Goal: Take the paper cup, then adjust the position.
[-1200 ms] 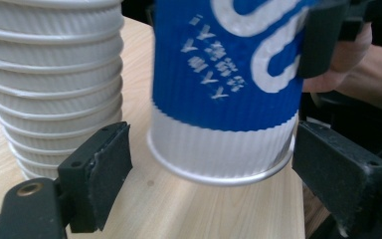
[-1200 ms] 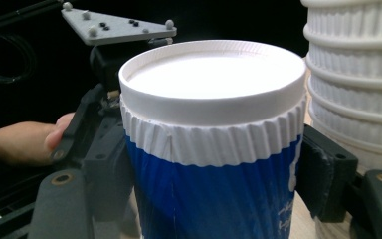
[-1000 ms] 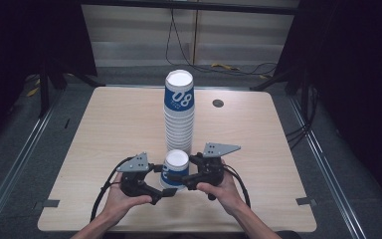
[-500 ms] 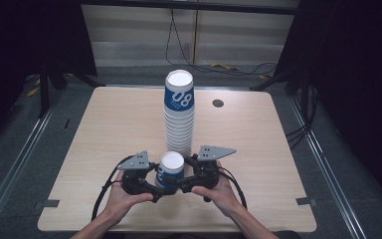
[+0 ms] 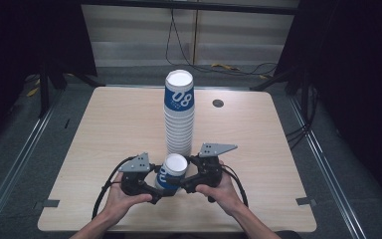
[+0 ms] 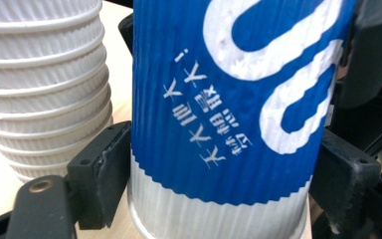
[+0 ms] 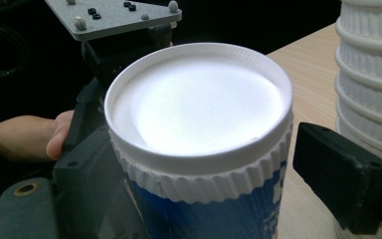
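High view: single blue cup (image 5: pixel 171 174) near tabletop's (image 5: pixel 278 149) front edge, upside down, axis roughly vertical, clamped by left gripper (image 5: pixel 155 186); right gripper (image 5: pixel 185 185) just opened, straddling cup, beside tall cup stack (image 5: pixel 179 114).

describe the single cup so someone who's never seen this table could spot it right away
On the pale wooden table a tall stack of cups stands in the middle. Just in front of it, toward the person, is the single cup, flanked by the left gripper and the right gripper. It stands upside down, alone, blue with a white band.
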Demonstrator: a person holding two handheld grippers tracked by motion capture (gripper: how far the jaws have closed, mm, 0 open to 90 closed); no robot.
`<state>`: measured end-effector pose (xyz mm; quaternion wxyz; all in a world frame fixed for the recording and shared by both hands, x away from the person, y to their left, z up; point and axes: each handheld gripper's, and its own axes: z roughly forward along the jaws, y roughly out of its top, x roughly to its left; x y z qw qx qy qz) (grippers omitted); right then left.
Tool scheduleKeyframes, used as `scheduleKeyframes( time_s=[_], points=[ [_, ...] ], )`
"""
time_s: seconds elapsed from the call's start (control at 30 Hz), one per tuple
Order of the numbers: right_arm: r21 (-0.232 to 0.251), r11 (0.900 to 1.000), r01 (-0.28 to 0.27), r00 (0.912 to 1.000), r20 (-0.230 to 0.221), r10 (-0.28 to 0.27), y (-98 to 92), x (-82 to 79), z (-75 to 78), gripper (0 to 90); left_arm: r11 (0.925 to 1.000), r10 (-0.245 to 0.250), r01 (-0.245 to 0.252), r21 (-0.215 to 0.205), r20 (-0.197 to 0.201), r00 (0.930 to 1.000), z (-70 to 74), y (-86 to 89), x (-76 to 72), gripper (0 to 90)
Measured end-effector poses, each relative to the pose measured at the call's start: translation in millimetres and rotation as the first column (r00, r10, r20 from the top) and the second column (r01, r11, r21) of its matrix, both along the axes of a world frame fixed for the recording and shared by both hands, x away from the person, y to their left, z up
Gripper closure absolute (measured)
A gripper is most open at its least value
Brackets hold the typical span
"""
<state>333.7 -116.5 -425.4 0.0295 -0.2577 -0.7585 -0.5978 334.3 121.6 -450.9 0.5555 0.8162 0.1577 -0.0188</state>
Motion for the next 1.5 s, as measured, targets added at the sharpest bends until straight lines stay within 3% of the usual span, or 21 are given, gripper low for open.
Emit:
scheduleKeyframes(
  time_s=[0.13,0.33,0.4,0.73,1.0,1.23,1.5],
  points=[
    [-0.007,1.000,-0.011,0.9995,-0.030,0.011,-3.5,-0.5,0.7,14.0,1.0000,0.005,-0.005,0.007,-0.015,0.9999,-2.3,1.2,1.6,19.4],
    [-0.036,0.999,-0.009,0.9992,-0.040,0.007,-8.9,0.5,1.7,13.9,0.9998,0.011,-0.011,0.018,-0.006,0.9999,-1.6,3.6,2.2,19.5],
    [-0.041,0.999,-0.008,0.9990,-0.044,0.006,-10.2,0.7,2.4,14.0,0.9994,0.028,-0.027,0.022,-0.020,0.9994,-1.6,6.1,3.4,19.4],
    [-0.092,0.995,-0.025,0.9990,-0.038,0.022,-15.5,2.5,6.9,14.1,0.9978,0.031,-0.029,0.060,-0.031,0.9990,-3.3,14.1,8.4,19.7],
    [-0.170,0.984,-0.043,0.9989,-0.026,0.039,-17.7,0.6,6.9,14.4,0.9959,0.034,-0.029,0.085,-0.054,0.9980,-3.2,16.6,9.2,19.7],
    [-0.195,0.980,-0.050,0.9984,-0.036,0.044,-20.2,2.2,6.0,14.3,0.9922,0.039,-0.033,0.120,-0.048,0.9981,-3.2,17.3,7.6,19.7],
    [-0.261,0.963,-0.070,0.9974,-0.035,0.063,-22.3,2.7,4.3,16.0,0.9799,0.047,-0.038,0.196,-0.041,0.9981,-6.9,14.4,6.1,19.4]
  ],
)
